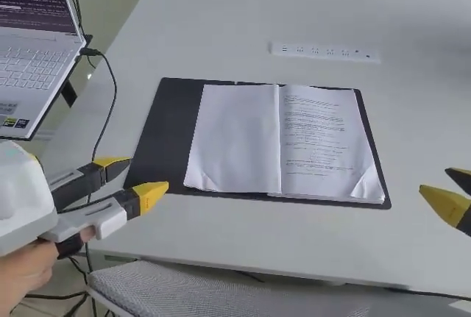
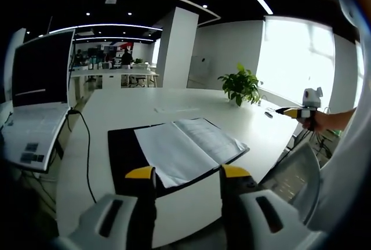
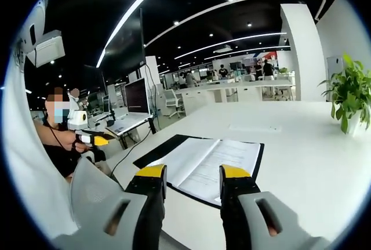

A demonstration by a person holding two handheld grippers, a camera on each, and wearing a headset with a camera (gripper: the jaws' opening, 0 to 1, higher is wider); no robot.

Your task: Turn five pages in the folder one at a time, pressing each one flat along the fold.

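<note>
On the white table point(image 1: 412, 59) the folder point(image 1: 173, 133) lies open and flat, its dark cover showing to the left of the sheets. The left page point(image 1: 235, 137) is blank, with its lower left corner curled. The right page point(image 1: 320, 140) carries printed text, and its lower right corner is bent up. The left gripper point(image 1: 138, 176), held in a hand point(image 1: 22, 273), hovers off the folder's lower left corner, jaws spread apart and holding nothing. The right gripper point(image 1: 450, 184) sits at the far right edge, well apart from the folder, its jaws also parted and empty. A power strip point(image 1: 324, 52) lies beyond the folder. A laptop point(image 1: 29, 59) stands open at the left, with a cable point(image 1: 110, 104) running from it. A chair point(image 1: 184, 291) is just below the table edge.
</note>
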